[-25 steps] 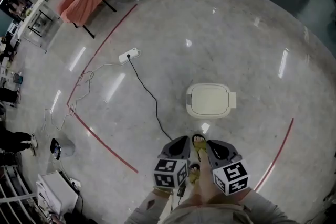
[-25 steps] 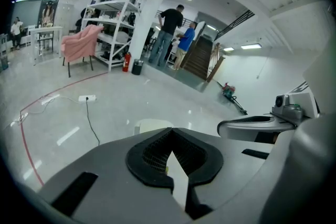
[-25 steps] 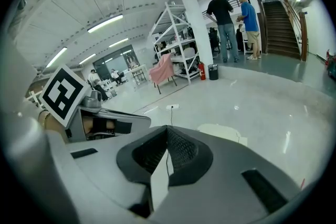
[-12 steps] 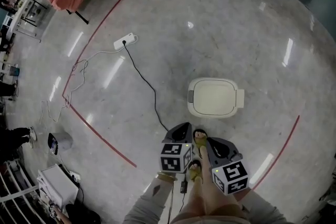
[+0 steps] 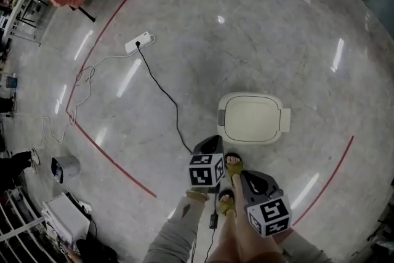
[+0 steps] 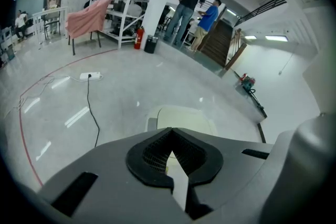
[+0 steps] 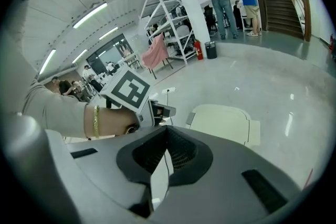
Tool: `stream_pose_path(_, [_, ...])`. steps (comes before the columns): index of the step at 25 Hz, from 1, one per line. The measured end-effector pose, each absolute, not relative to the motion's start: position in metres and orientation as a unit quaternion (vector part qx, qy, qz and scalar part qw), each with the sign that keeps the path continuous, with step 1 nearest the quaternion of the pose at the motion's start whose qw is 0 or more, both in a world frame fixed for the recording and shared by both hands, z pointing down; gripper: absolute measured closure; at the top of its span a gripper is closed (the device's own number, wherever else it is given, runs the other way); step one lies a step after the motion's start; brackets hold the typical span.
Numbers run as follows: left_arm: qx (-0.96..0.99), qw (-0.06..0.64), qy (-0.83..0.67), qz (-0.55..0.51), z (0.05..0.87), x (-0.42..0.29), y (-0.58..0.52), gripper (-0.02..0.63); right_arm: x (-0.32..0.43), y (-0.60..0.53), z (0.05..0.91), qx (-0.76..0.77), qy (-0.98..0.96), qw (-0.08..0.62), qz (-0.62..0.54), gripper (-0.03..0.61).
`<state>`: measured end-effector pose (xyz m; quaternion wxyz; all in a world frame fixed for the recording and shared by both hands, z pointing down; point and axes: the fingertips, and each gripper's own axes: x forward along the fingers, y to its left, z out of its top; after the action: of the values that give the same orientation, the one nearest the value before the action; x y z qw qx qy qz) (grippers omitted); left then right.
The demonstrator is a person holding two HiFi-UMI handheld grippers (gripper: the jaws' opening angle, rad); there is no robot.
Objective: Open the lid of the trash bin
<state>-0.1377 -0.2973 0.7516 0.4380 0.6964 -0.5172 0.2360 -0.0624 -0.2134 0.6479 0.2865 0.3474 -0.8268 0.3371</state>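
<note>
The trash bin stands on the grey floor with its cream lid down flat. It also shows ahead in the left gripper view and in the right gripper view. My left gripper hovers just short of the bin's near left corner, jaws shut, nothing between them. Farther back and to the right is my right gripper, also shut and empty. The left gripper's marker cube shows in the right gripper view.
A black cable runs from a white power strip past the bin's left side. A red floor line curves at left. The person's sandalled feet stand between the grippers. Two people stand far off by shelving.
The bin has come closer in the head view. The left gripper has moved forward toward the bin's near left corner; the right gripper has dropped back a little. Both stay shut.
</note>
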Motion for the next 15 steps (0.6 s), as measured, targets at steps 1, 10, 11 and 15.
stream_pose_path(1, [0.692,0.443,-0.518,0.237,0.758,-0.138,-0.302,0.609,-0.062,-0.214,0.652,0.347,-0.825,0.289,0.340,0.580])
stream_pose_path(10, [0.679,0.449,-0.513,0.271,0.813,-0.137,-0.335,0.609,-0.057,-0.223,0.681,0.355,-0.810,0.294,0.362,0.580])
stream_pose_path(11, [0.675,0.451,-0.514,0.277,0.820,-0.138,-0.338,0.609,-0.056,-0.224,0.684,0.356,-0.809,0.294,0.365,0.580])
stream_pose_path(15, [0.656,0.463,-0.516,0.299,0.849,-0.145,-0.347,0.609,-0.056,-0.226,0.690,0.361,-0.804,0.291,0.373,0.580])
